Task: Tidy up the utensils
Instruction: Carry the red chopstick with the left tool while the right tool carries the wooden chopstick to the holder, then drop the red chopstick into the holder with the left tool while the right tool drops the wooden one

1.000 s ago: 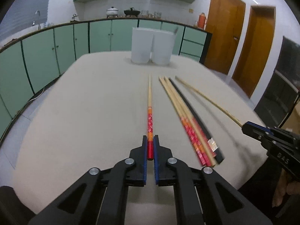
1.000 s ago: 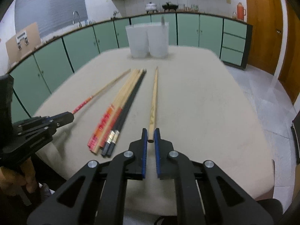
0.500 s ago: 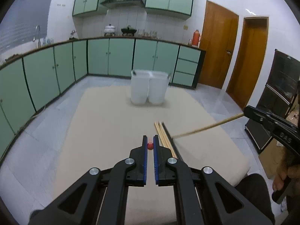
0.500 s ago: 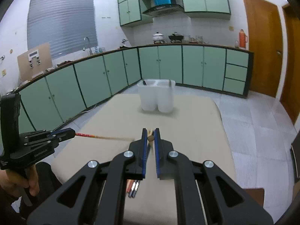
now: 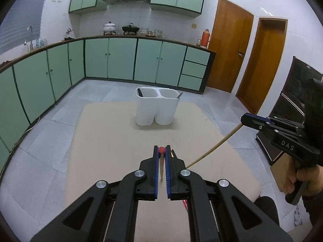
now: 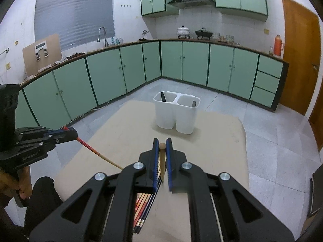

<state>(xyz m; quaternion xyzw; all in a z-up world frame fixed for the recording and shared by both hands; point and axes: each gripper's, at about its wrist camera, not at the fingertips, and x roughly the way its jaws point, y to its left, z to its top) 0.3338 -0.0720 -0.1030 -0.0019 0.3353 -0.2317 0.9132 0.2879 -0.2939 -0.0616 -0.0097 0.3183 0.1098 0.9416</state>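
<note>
My left gripper (image 5: 161, 151) is shut on the red-ended chopstick (image 5: 161, 150), held high with its tip hanging down toward the table; it also shows in the right wrist view (image 6: 91, 148). My right gripper (image 6: 162, 146) is shut on a plain wooden chopstick (image 6: 162, 159), also lifted; it shows in the left wrist view (image 5: 214, 149). A white two-compartment utensil holder (image 5: 156, 109) (image 6: 176, 113) stands at the far end of the beige table (image 5: 105, 141), with a dark utensil in each compartment. Several chopsticks (image 6: 142, 211) lie on the table below my right gripper.
Green kitchen cabinets (image 5: 113, 58) line the far and left walls. Wooden doors (image 5: 228, 44) are at the right. The table's edges drop to a grey tiled floor (image 5: 50, 125) all around.
Both grippers have lifted their chopsticks off the table and risen well above it. Each chopstick now hangs downward from its gripper instead of lying flat.
</note>
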